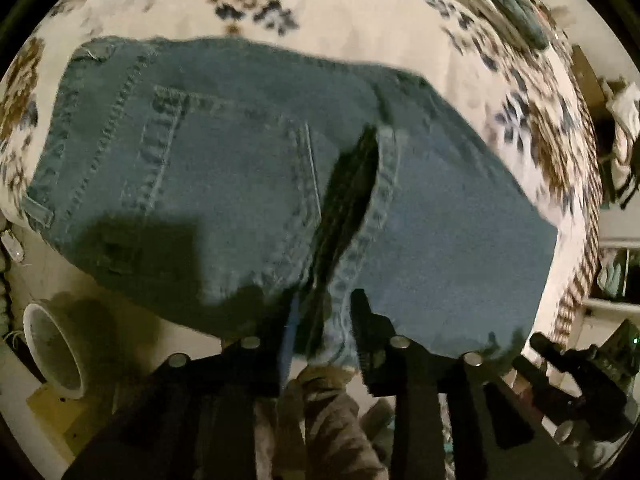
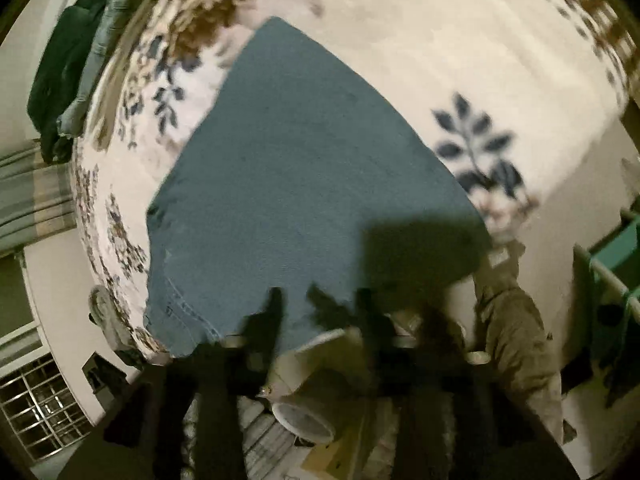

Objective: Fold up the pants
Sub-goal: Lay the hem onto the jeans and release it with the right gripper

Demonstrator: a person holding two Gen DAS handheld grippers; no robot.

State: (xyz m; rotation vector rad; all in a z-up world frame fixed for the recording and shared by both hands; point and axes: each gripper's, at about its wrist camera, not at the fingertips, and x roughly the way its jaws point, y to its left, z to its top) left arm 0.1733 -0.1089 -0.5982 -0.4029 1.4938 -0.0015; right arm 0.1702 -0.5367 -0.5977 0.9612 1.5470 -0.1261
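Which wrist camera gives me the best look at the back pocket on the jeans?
Left wrist view: the back pocket lies square in frame, its stitching readable on the folded jeans. The right wrist view shows mostly plain denim and only a short run of seam stitching near its lower left edge, no pocket.

Folded pants (image 1: 248, 184) lie on the bedspread (image 1: 360, 20) before me; clothes pile (image 2: 72, 68) beyond; 1 tube (image 1: 56, 348) below the bed's edge.

My grippers are all matte black, left gripper (image 1: 324, 320) with round silver bolt heads (image 1: 400, 343) along the crossbar, and I'm wearing olive-drab trousers (image 2: 516, 344).
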